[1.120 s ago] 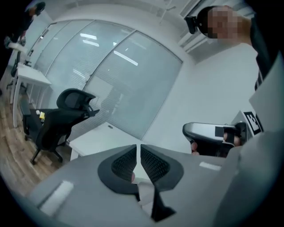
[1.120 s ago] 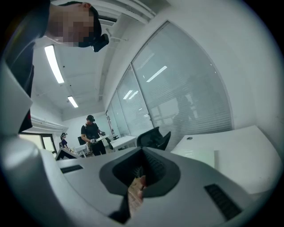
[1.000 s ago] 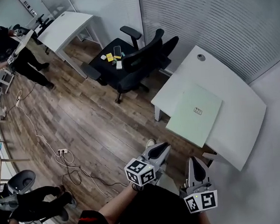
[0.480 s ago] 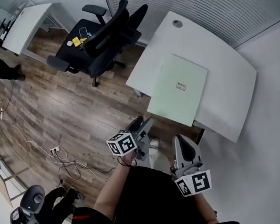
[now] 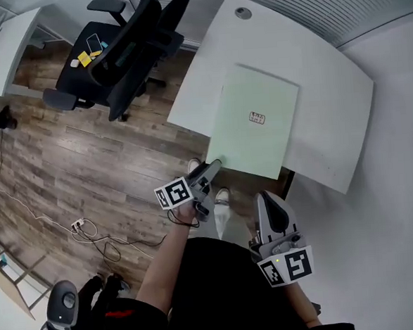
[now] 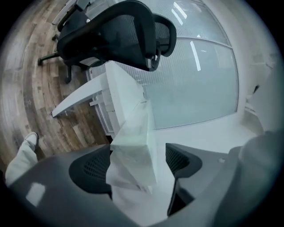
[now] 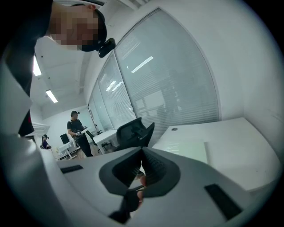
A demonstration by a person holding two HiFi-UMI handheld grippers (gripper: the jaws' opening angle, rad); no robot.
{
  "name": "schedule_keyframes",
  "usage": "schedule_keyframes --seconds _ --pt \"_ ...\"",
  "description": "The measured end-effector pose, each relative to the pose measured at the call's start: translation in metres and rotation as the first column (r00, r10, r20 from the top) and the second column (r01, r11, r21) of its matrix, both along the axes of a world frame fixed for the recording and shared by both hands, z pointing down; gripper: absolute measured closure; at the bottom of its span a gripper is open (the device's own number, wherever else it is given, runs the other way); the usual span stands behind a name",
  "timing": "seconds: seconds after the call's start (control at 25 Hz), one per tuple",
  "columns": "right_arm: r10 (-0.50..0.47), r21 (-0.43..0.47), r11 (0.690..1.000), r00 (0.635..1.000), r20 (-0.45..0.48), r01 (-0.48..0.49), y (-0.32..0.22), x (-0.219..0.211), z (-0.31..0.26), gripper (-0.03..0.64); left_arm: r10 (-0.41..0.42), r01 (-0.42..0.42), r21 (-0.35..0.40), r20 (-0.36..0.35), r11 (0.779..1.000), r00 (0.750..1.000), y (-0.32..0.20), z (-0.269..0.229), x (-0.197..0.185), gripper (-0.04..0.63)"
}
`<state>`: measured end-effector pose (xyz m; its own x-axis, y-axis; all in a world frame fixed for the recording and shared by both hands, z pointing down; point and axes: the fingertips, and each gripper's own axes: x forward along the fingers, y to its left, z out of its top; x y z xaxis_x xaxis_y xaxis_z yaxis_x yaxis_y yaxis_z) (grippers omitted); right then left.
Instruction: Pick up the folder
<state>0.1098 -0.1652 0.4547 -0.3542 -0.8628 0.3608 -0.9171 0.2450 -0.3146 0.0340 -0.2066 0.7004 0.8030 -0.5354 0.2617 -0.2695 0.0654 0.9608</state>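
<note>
The jaws of the left gripper [image 5: 210,169] are being opened astride the near corner of the pale green folder [image 5: 253,126], seemingly for gripping, while those of the right gripper [image 5: 269,199] are pressed together.

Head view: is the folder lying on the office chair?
No, the pale green folder lies flat on the white desk, while the black office chair stands on the floor beside the desk.

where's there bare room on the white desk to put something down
Bare desk lies between the folder and the edge by the white wall, plus a band between the folder and the cable grommet. The near corner is crowded: the left gripper, jaws opening, has the folder's corner between them.
</note>
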Motion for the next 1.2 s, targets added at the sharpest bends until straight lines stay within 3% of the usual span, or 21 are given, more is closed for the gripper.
schedule_keyframes --seconds 0.32,0.64,0.72,1.2 --pt "0.046 -0.056 0.997 0.999 -0.019 -0.047 -0.009 0.008 0.016 0.615 0.047 -0.049 -0.014 -0.103 0.999 0.994 -0.017 0.010 0.021 0.202" --pt "0.077 -0.090 0.993 0.997 -0.027 -0.079 -0.016 0.011 0.028 0.615 0.122 -0.123 -0.007 -0.118 0.992 0.986 -0.027 0.015 0.035 0.210" --pt "0.084 -0.093 0.992 0.996 -0.026 -0.086 -0.018 0.011 0.029 0.615 0.137 -0.139 -0.008 -0.118 0.990 0.983 -0.026 0.015 0.036 0.260" --pt "0.112 -0.098 0.989 0.994 -0.003 -0.112 -0.012 0.016 0.031 0.615 0.161 -0.168 -0.031 -0.155 0.985 0.975 -0.024 0.014 0.037 0.296"
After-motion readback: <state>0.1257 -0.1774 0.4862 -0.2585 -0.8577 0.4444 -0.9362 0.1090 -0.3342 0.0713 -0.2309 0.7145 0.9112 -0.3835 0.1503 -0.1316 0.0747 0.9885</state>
